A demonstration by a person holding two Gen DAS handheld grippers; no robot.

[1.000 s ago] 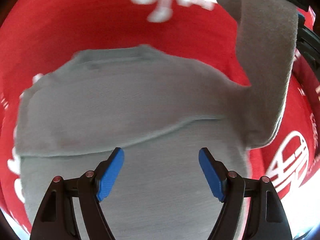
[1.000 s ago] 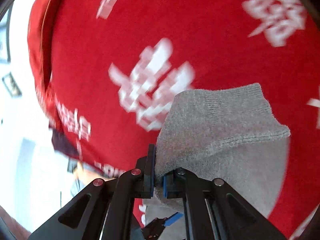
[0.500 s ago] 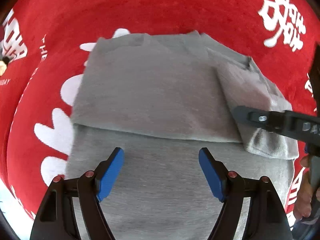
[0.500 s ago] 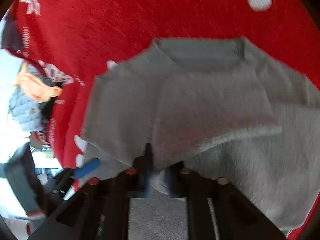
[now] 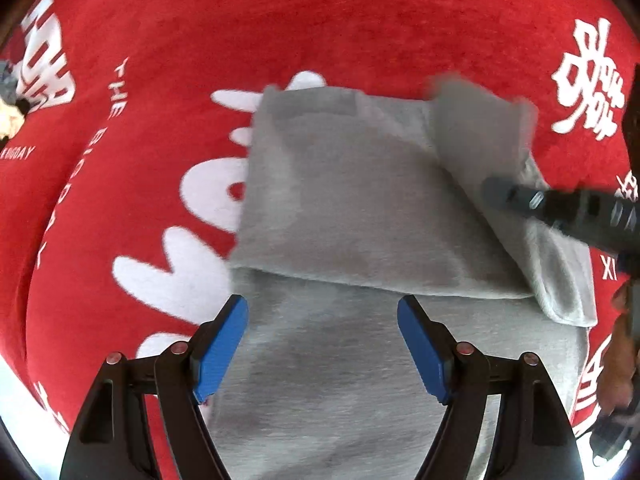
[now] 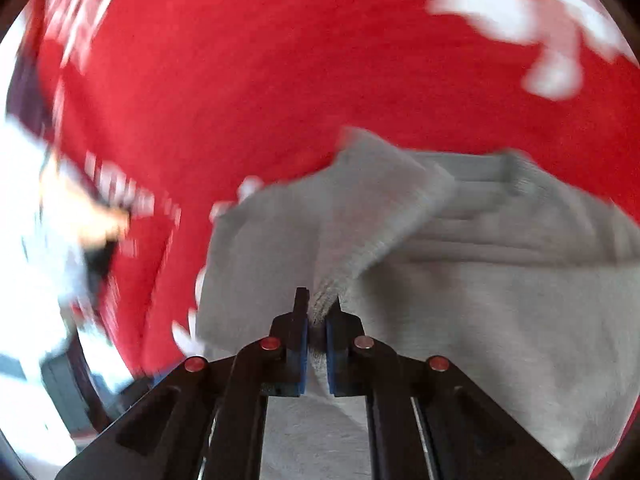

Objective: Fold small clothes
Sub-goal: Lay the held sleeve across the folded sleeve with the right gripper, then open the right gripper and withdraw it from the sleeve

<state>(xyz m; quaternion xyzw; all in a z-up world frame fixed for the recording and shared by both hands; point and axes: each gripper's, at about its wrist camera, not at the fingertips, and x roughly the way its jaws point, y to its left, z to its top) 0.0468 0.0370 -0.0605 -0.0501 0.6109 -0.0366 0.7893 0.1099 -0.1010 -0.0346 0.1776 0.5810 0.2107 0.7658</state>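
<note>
A: How did the right tongs point(image 6: 316, 320) stand?

B: Nearly together and closing, their blue pads point(image 6: 301, 360) pinching a fold of the grey sweater's sleeve point(image 6: 376, 208). The knit ran up between the two pads and fanned out beyond them, the ribbed cuff end lying over the body of the garment.

A: And the left tongs point(image 5: 322, 344)?

B: Wide apart, nothing between them. They hung over the near part of the grey sweater point(image 5: 360, 208), one blue pad point(image 5: 218, 348) on each side, and I could not tell whether the tips touched the cloth.

A: Where was the sweater itself?

B: Spread on a red cloth with white lettering point(image 5: 280, 28) that covered the bench. From the left wrist view a folded edge crossed it from left to right just beyond the pads, and the sleeve lay folded in along its right side. The black arm of the right tongs point(image 5: 568, 208) reached in from the right over that sleeve. A hand point(image 5: 618, 364) showed at the right edge, holding that tool.

A: Anything farther out?

B: Only blur at the left edge of the right wrist view.
</note>
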